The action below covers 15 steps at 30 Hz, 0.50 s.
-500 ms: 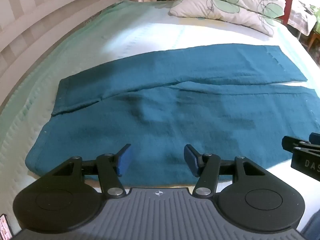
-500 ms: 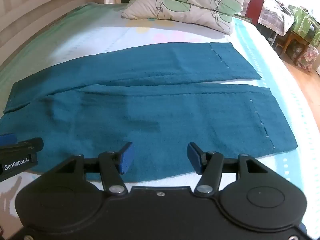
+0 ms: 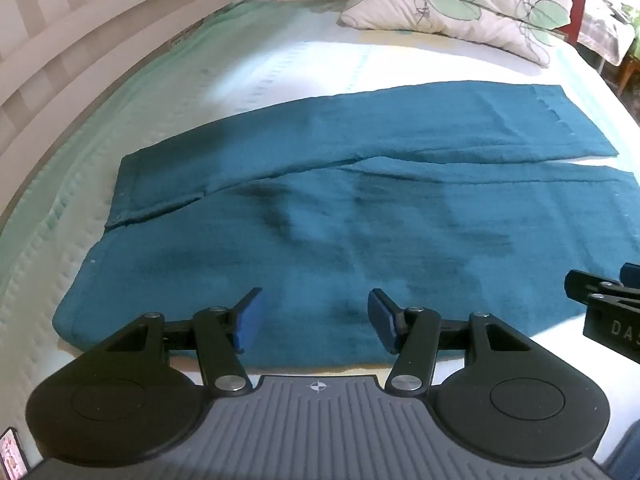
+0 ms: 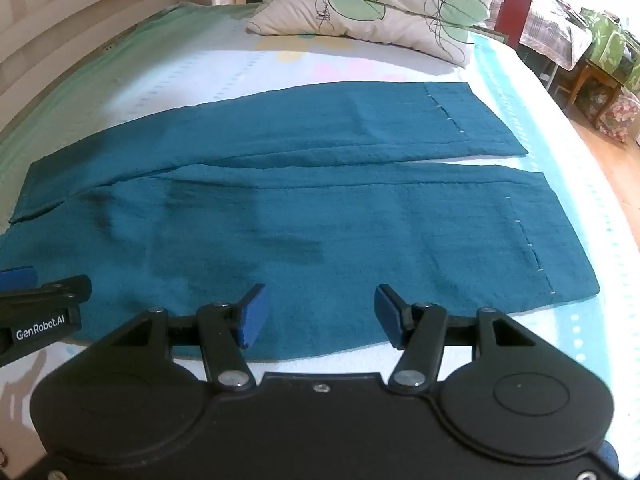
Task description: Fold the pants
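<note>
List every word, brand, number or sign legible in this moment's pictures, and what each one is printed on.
"GenRobot.AI": white print on the black body of the left tongs, seen at the left edge of the right wrist view.
"DA", cut off by the frame edge: white letters on the black body of the right tongs, in the left wrist view.
Small colourful card at the bottom-left corner: print too blurred to read.
Teal fabric pants: no text.

A bedroom in a home

A made bed (image 4: pixel 240 68), stacked pillows (image 4: pixel 372 12) and a slatted headboard (image 3: pixel 80 52) are seen.
</note>
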### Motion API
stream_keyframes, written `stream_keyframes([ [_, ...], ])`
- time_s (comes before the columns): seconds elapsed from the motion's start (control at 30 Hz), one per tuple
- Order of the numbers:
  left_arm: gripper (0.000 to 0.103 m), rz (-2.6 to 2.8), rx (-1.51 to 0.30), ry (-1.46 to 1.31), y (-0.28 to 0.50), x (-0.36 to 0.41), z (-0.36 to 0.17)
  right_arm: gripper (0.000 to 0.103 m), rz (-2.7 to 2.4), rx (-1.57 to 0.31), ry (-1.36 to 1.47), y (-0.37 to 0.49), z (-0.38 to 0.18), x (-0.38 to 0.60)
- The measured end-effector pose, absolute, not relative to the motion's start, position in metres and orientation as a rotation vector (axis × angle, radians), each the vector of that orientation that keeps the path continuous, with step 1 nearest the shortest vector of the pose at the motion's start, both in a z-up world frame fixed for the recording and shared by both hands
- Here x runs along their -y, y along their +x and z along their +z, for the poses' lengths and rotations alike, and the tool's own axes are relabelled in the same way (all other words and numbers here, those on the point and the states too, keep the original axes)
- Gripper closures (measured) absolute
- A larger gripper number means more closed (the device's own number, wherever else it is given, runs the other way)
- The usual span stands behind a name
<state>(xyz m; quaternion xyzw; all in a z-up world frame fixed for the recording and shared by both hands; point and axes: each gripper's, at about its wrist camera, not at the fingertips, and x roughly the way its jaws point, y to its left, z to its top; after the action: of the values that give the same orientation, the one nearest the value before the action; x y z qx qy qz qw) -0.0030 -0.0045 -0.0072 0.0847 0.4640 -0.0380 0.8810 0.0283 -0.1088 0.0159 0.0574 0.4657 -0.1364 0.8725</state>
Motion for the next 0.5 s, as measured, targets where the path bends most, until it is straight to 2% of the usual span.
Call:
stream_keyframes([
  [0.5, 0.048, -0.082, -0.981, 0.171, 0.0015, 0.0028, -0.0057, 0.040, -0.265, -0.992, 0.119, 0.0299, 0.0189, 0.1134],
])
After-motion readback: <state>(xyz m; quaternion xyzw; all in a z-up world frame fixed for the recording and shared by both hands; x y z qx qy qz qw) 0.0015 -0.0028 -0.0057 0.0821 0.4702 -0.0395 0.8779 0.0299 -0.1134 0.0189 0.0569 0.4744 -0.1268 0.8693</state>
